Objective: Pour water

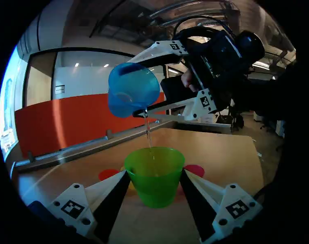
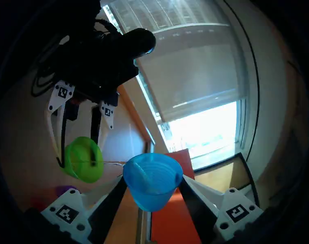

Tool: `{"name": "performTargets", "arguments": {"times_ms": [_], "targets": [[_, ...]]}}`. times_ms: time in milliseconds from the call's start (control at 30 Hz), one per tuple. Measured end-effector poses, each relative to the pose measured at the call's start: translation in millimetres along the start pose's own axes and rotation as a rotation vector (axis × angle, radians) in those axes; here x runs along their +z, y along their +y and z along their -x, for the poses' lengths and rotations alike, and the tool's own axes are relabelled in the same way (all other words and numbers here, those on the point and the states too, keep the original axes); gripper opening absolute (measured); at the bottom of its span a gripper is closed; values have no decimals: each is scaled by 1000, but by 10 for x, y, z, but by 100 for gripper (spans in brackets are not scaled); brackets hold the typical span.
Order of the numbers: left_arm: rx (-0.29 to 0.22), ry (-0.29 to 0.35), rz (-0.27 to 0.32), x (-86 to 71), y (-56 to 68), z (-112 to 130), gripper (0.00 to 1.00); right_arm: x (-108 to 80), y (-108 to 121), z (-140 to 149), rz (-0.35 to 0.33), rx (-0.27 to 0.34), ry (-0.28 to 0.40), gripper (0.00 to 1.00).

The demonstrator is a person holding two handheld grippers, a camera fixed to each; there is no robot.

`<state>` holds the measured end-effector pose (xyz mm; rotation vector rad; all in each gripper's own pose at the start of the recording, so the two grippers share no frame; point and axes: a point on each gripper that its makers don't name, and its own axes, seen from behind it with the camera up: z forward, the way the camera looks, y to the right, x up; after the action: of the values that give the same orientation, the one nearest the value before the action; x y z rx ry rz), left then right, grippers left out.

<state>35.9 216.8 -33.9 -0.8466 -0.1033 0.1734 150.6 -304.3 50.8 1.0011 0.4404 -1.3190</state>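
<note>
In the left gripper view, our left gripper [image 1: 154, 172] is clamped on the green cup [image 1: 155, 185], which stands upright over the table [image 1: 223, 154]. Above it, the right gripper [image 1: 133, 89] grips the tipped blue cup [image 1: 130, 83], and a thin water stream [image 1: 148, 136] falls into the green cup. In the right gripper view, we see both fingers pressing the blue cup, with the green cup held just beyond.
</note>
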Motion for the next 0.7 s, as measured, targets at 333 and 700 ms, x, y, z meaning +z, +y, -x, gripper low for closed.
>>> {"name": "performTargets", "arguments": {"times_ms": [333, 700], "targets": [[2, -2, 1, -4, 3, 2, 83, -3, 8, -10, 7, -19, -2, 90], [3, -2, -1, 3, 0, 10, 83, -9, -11, -26, 3, -40, -3, 90]]}}
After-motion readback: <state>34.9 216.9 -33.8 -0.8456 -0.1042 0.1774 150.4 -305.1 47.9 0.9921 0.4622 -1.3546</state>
